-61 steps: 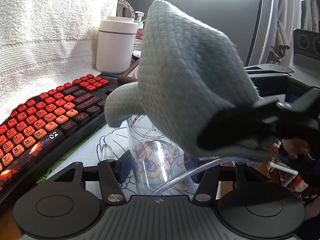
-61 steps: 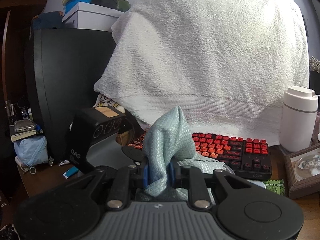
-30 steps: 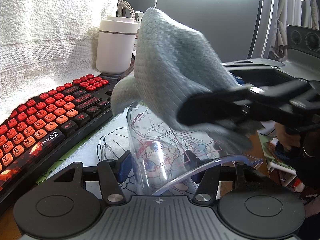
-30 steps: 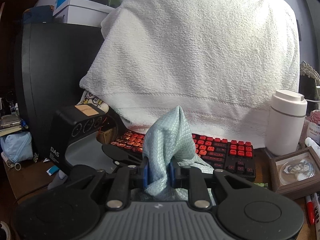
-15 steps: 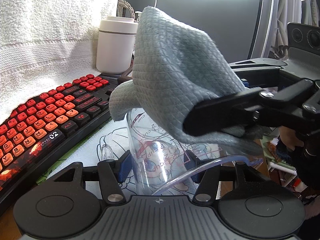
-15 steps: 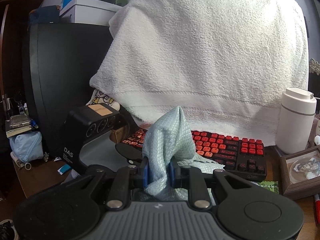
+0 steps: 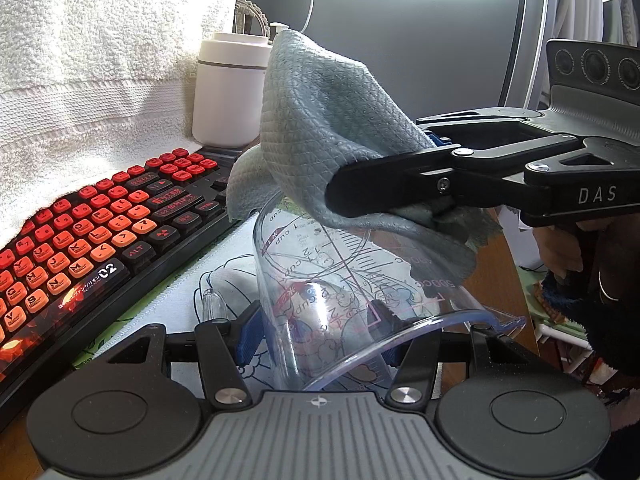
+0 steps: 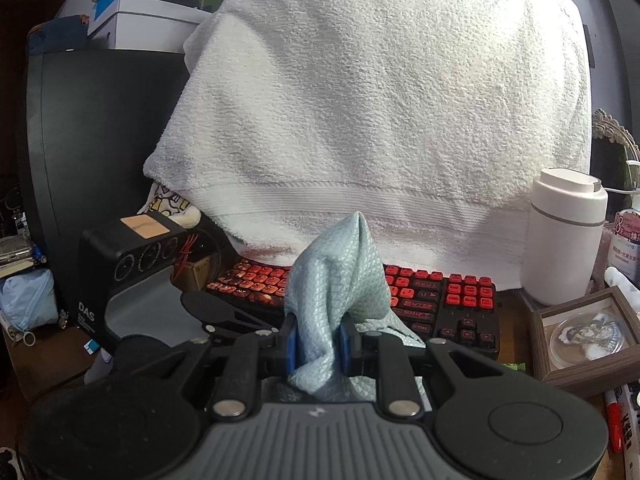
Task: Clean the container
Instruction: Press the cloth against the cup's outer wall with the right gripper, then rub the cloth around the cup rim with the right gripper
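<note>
Measuring cup (image 7: 352, 300), clear plastic with printed scale marks, is sitting tilted between the blue pads of your left gripper (image 7: 320, 336), which is clamping its wall so the open mouth is facing your other hand. You are holding it just above the illustrated desk mat (image 7: 224, 284), probably so the cloth can reach inside. Beyond its rim, your right gripper (image 7: 352, 196) is clenching a bunched blue-grey microfibre cloth (image 7: 328, 128), whose loose folds are draping against the cup's rim; whether it is rubbing the inner wall I cannot tell. Farther off, the red-keyed keyboard (image 7: 100, 232) is lying beside the mat, with a white lidded canister (image 7: 230, 88) and a white towel (image 8: 380, 100) behind. Compared with a second ago, the cup is staying put while the cloth is standing slightly differently over it, hinting at small wiping shifts.
</note>
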Demonstrator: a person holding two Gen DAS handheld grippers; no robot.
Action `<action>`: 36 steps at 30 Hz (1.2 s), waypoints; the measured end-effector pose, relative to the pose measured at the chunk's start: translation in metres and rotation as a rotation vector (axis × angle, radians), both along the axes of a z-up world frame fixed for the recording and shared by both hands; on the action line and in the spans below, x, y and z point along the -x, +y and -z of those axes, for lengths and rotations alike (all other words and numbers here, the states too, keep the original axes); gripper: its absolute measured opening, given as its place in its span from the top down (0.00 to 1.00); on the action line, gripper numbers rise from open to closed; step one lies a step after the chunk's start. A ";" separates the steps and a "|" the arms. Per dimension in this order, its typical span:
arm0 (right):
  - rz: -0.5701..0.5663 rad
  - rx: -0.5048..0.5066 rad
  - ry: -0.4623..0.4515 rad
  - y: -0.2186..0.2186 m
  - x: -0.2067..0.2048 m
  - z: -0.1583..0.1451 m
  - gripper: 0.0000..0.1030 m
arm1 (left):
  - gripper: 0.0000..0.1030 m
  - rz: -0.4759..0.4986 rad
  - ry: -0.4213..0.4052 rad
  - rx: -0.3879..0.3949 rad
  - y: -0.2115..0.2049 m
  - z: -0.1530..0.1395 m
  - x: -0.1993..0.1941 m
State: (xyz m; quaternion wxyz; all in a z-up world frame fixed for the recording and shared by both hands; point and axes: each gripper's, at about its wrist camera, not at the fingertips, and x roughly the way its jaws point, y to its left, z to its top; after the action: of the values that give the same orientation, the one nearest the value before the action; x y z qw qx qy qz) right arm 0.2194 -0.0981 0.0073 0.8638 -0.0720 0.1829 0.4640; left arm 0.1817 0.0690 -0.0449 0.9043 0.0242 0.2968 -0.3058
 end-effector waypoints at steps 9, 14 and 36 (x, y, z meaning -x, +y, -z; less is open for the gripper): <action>-0.001 0.002 0.004 0.003 -0.003 -0.002 0.81 | 0.46 0.000 0.000 0.000 0.000 0.000 0.000; -0.002 0.004 0.006 0.004 -0.005 -0.003 0.81 | 0.46 0.000 0.000 0.000 -0.001 0.001 0.000; -0.087 -0.008 0.010 0.001 0.034 0.004 0.81 | 0.44 0.005 -0.005 0.000 -0.004 0.001 -0.002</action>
State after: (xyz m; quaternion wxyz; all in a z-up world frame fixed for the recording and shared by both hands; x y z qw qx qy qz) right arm 0.1854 -0.0975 0.0036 0.8421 -0.0741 0.1824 0.5021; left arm 0.1834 0.0655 -0.0454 0.9043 0.0254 0.2945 -0.3080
